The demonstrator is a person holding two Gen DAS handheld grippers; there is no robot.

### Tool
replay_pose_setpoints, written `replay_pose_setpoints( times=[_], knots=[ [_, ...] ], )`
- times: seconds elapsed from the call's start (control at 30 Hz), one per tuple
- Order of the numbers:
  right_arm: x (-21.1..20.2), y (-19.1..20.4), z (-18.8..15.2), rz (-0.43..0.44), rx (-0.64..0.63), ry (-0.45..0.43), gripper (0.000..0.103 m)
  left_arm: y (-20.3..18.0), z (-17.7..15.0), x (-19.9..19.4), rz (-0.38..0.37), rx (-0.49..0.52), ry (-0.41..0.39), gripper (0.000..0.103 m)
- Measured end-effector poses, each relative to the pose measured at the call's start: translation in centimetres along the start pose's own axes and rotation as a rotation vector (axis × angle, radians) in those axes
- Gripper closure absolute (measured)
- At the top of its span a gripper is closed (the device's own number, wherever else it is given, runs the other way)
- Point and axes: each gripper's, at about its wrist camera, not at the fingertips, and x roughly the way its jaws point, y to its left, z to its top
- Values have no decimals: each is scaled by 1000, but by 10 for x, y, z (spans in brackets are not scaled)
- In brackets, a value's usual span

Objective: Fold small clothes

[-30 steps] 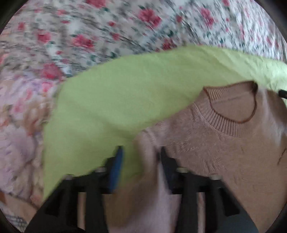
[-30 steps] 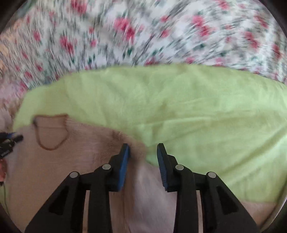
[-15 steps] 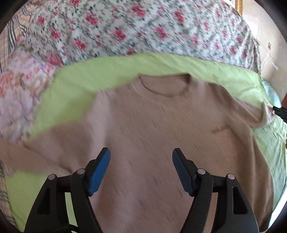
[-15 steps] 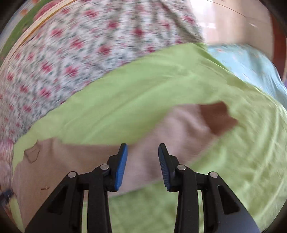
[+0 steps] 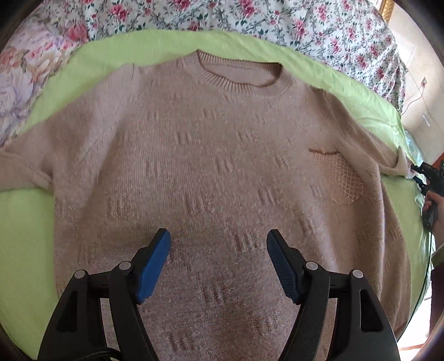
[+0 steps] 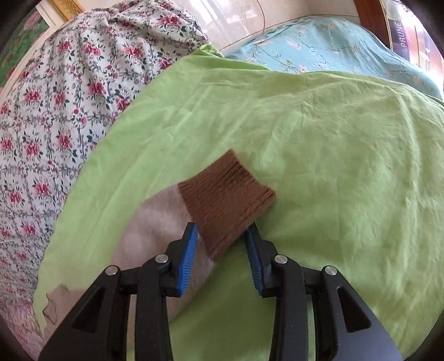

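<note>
Green sheet over floral bedding; turquoise cloth behind.

Tan knit sweater flat, front up, on green sheet; collar far, pocket patch at right. Left gripper over near hem area, jaws apart, nothing between. Floral bedding far.

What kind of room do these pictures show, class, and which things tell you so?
Most likely a bedroom. A pink sweater lies spread flat on a green sheet over a bed, with a floral quilt bunched behind it.
</note>
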Motion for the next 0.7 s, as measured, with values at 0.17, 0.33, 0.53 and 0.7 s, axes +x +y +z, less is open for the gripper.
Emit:
replay_pose_setpoints(
  times=[0.17,0.33,0.53,0.7],
  knots=[
    [-25,65,-17,102,-167,-33,96,4,-2,-5,-24,-32,-10,31],
    [-53,154,-60,283,-322,22,96,6,-9,-17,-37,-26,-28,30],
    [-72,289,-160,593,-499,206,96,27,-20,-32,-66,-82,-43,29],
    [-69,383,-259,745,-607,386,96,44,-26,-43,-94,-109,-65,29]
  ],
)
